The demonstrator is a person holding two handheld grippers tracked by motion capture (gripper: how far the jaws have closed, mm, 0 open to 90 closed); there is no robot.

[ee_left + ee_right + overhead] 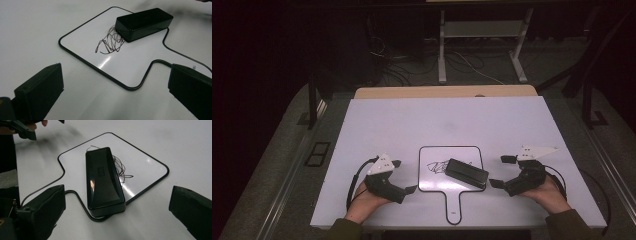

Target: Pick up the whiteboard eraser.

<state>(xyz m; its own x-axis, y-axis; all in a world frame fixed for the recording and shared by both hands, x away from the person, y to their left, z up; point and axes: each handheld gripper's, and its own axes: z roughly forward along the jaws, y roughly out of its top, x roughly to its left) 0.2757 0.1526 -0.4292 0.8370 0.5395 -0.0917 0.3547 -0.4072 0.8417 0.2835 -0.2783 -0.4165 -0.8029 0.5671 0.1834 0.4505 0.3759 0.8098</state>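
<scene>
1. Left gripper (pixel 403 176) rests on the table (pixel 377 125) at the left of the small whiteboard (pixel 432 156), jaws spread wide, nothing between them. Right gripper (pixel 502 171) rests at the board's right, jaws likewise wide apart and empty.
2. Eraser (pixel 466 173): a black block lying flat on the whiteboard's right half, its near end just overhanging the rim by the handle (pixel 453 205). It touches the right edge of a dark scribble (pixel 436 166).
3. Neither gripper touches the eraser. The right one is nearer, just beside it.
4. Handling, by judgement: a glossy hard shell with highlights in the right gripper view (pixel 103 178), so likely stiff, light and somewhat slick. Not fragile.
5. Best hold: across the two long sides, near the middle, jaws square to the block. The rounded top corners could let the jaws slide off if the hold is high.
6. The board is thin, smooth and loose on the table; it may skate under wiping pressure. The left gripper could pin the handle.
</scene>
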